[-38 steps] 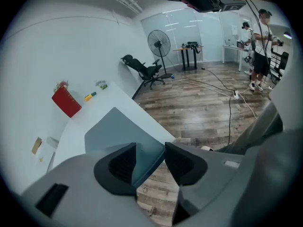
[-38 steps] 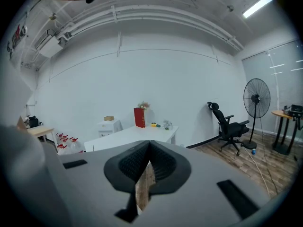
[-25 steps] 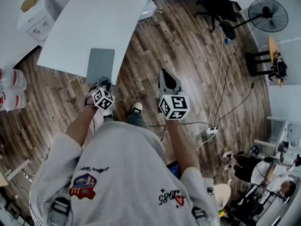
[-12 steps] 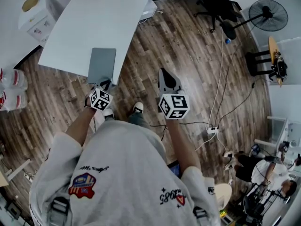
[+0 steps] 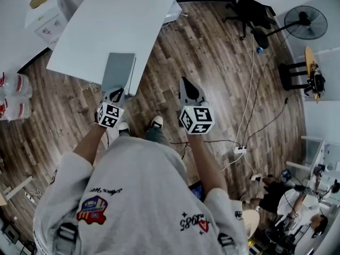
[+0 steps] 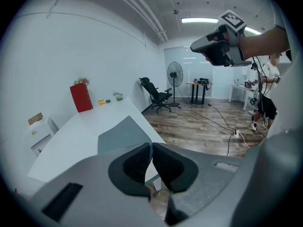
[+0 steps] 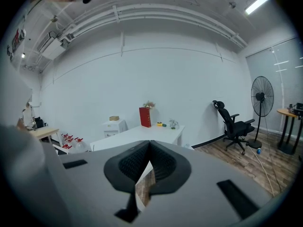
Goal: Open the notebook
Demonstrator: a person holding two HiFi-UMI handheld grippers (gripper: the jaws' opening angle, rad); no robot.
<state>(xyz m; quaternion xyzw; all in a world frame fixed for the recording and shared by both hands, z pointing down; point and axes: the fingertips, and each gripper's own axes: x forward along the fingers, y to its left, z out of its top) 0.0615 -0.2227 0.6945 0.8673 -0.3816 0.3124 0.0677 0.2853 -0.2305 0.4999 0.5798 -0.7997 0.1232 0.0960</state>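
Left gripper view: left hand-held gripper [image 6: 151, 144] clenched, apparently on notebook [image 6: 120, 134] cover's near edge.

counter [image 5: 101, 25]: white | red box [image 6: 81, 97]: at its far end | office chair [image 5: 249, 7], standing fan [image 5: 304, 22]: on wood floor [image 5: 212, 52] | water jugs [image 5: 15, 85]: left

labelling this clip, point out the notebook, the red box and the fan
notebook [image 5: 118, 68], head view, middle of its grey cover
red box [image 6: 81, 97], left gripper view, its front face
fan [image 5: 304, 22], head view, centre of its round guard
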